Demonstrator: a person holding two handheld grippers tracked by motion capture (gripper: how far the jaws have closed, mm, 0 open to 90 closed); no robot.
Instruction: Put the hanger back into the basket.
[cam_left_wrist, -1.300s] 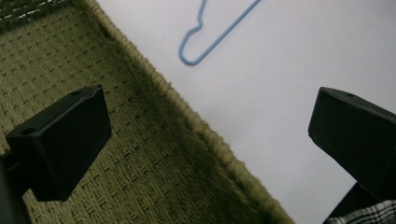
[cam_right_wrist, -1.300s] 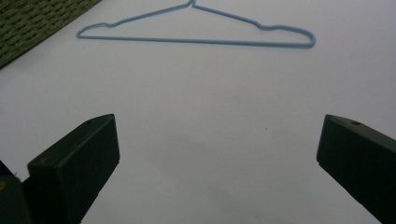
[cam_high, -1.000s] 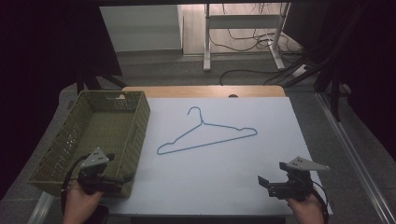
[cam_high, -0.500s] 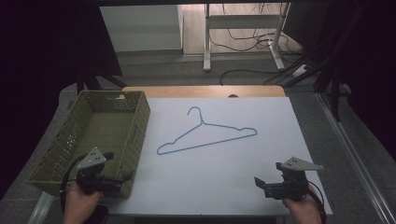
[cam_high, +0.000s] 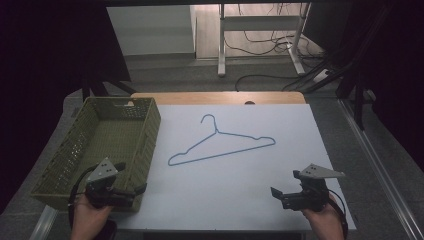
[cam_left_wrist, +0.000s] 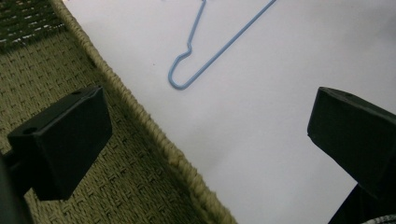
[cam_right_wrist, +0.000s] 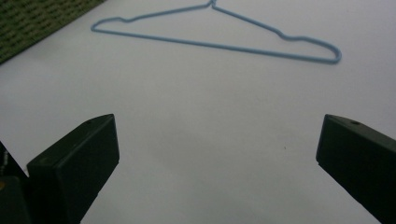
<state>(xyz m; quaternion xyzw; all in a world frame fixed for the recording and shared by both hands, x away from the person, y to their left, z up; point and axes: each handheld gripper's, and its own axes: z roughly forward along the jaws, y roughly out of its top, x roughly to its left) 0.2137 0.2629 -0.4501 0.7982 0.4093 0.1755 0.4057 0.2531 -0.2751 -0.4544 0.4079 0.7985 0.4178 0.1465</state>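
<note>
Left gripper (cam_high: 131, 192) sits at the near left, held by the left hand (cam_high: 90, 217). Jaws spread wide, nothing between them. In the high view it overlaps the near right corner of the basket (cam_high: 55, 170); touching or just above, can't tell. In the left gripper view one jaw is over the basket's woven wall (cam_left_wrist: 140, 186), the other over the white sheet (cam_left_wrist: 280, 116), the rim running between them.

Right gripper (cam_high: 284, 194) at the near right, held by the right hand (cam_high: 325, 220). Jaws also spread wide, nothing held. It is over bare sheet (cam_high: 230, 175) near the near edge, grey plate (cam_high: 320, 171) on top. The right gripper view shows both jaws far apart with only sheet (cam_right_wrist: 210, 130) between them.

Hanger (cam_high: 220, 145), thin blue wire, lies flat on the sheet at the middle of the table, hook toward the far side. Well apart from both grippers, just right of the basket, not touching it. Its left end (cam_left_wrist: 180, 77) shows in the left gripper view, the whole triangle (cam_right_wrist: 215, 44) in the right gripper view.

Basket is green, woven, on the left, hanging off the sheet's left edge. Nothing visible inside.

Nothing lies between either gripper and the hanger. Wooden table edge (cam_high: 220, 97) at the far side; beyond it, floor with a desk frame (cam_high: 260, 40) and cables (cam_high: 280, 75).
</note>
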